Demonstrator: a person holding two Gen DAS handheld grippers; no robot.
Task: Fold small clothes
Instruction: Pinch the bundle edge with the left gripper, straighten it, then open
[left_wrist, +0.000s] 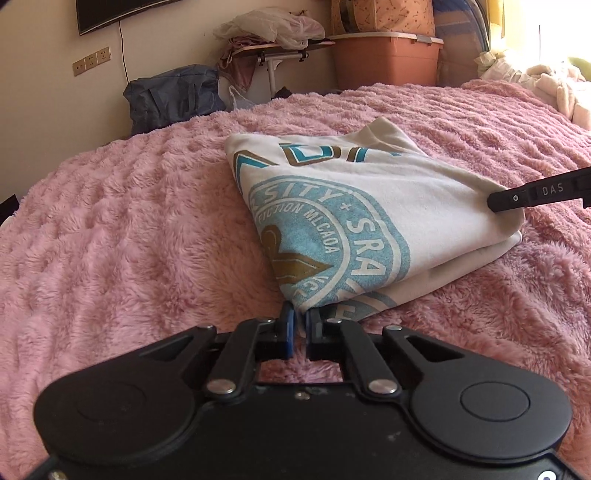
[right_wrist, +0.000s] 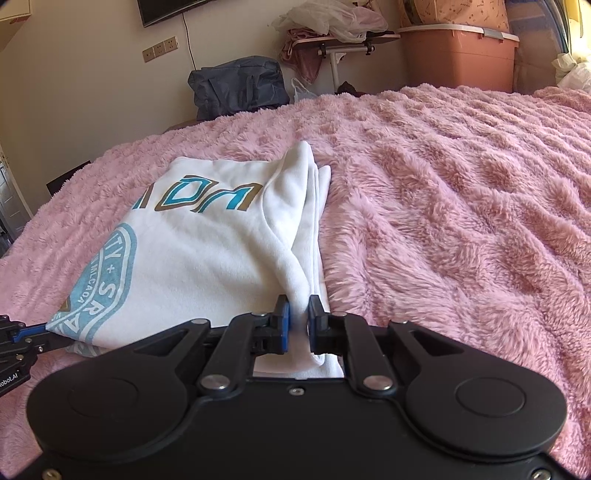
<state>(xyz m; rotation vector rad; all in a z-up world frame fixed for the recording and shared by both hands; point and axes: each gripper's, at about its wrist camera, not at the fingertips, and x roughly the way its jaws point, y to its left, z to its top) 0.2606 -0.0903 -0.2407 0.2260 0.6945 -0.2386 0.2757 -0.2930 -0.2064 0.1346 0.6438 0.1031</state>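
A white shirt (left_wrist: 373, 192) with a blue and gold round print lies folded on the pink fluffy blanket (left_wrist: 122, 236). My left gripper (left_wrist: 300, 325) is shut on the shirt's near corner. My right gripper (right_wrist: 300, 317) is shut on a bunched fold at the shirt's right edge (right_wrist: 295, 236). The right gripper also shows in the left wrist view (left_wrist: 496, 201), pinching the shirt's right corner. The left gripper shows at the left edge of the right wrist view (right_wrist: 37, 328), holding the printed corner.
Beyond the bed's far edge stand a dark blue bag (left_wrist: 173, 96), a small white table with heaped clothes (left_wrist: 273, 37) and an orange storage bin (left_wrist: 388, 59). Pale clothes (left_wrist: 535, 85) lie on the bed's far right. The blanket (right_wrist: 461, 206) spreads wide to the right.
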